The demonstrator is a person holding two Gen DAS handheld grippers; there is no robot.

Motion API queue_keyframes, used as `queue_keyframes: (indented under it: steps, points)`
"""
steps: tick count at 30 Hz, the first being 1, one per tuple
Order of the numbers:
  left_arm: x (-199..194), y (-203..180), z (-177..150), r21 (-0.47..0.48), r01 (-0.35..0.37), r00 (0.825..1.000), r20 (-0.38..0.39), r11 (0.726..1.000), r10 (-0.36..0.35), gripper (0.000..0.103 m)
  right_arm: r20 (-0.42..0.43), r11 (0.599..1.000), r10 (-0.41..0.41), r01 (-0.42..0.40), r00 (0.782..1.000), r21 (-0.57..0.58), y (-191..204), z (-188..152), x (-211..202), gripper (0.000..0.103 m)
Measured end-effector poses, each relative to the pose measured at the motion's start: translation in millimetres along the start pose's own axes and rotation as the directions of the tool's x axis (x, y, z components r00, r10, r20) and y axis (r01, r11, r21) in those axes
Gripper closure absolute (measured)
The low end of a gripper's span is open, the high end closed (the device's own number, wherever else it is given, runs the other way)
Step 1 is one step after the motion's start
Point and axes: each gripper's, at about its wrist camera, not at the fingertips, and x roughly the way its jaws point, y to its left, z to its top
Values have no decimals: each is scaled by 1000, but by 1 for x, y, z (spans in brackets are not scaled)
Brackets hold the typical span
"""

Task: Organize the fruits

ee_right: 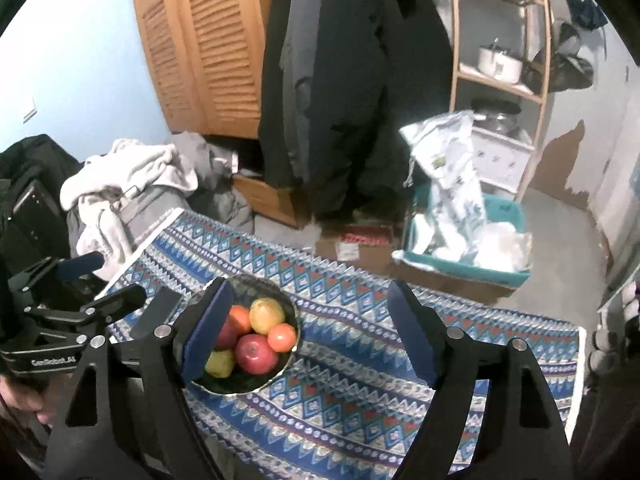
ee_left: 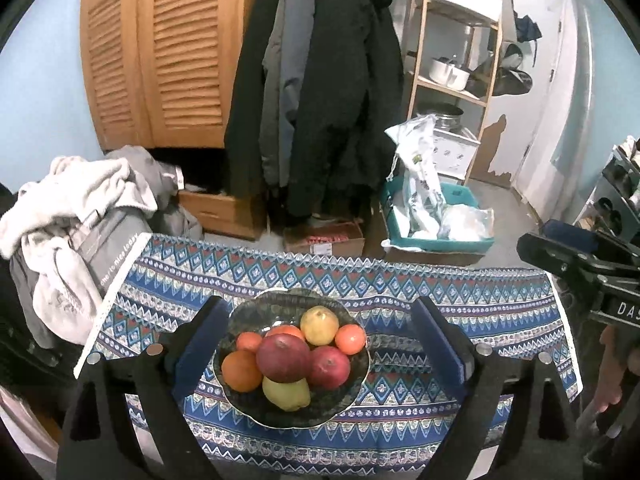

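A dark patterned bowl (ee_left: 256, 308) stands on the blue patterned tablecloth (ee_left: 460, 292). It holds two red apples (ee_left: 283, 357), two yellow fruits (ee_left: 319, 325) and several oranges (ee_left: 241, 370), piled together. My left gripper (ee_left: 320, 304) hangs above the bowl, open, with its fingers either side of the bowl in the picture and nothing held. In the right wrist view the bowl (ee_right: 240, 390) lies lower left, partly behind the left finger (ee_right: 208, 328). My right gripper (ee_right: 310, 292) is open and empty over bare cloth to the right of the bowl.
A pile of grey and white clothes (ee_left: 80, 216) lies at the table's left end. Beyond the far edge stand hanging dark coats (ee_left: 320, 100), a cardboard box (ee_left: 324, 240), a teal bin with bags (ee_left: 436, 220) and a wooden shelf (ee_left: 452, 60).
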Motion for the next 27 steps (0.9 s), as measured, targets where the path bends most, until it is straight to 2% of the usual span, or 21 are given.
queue_keyframes:
  steps: [3, 16, 21, 27]
  points:
    - [-11, -5, 2, 11, -8, 1000, 29, 1000, 7, 1, 33, 1000, -12, 12, 999, 3, -2, 0, -14, 24]
    - [-43, -19, 9, 38, -32, 994, 107, 999, 28, 1, 110, 996, -87, 88, 990, -3, -13, -4, -42, 23]
    - [-45, -16, 11, 32, -42, 991, 126, 999, 38, 1, 122, 992, -124, 125, 985, -1, -18, -6, -44, 23]
    - [-39, -12, 10, 4, -48, 991, 124, 999, 47, 1, 120, 993, -116, 116, 986, 6, -22, -7, -43, 23]
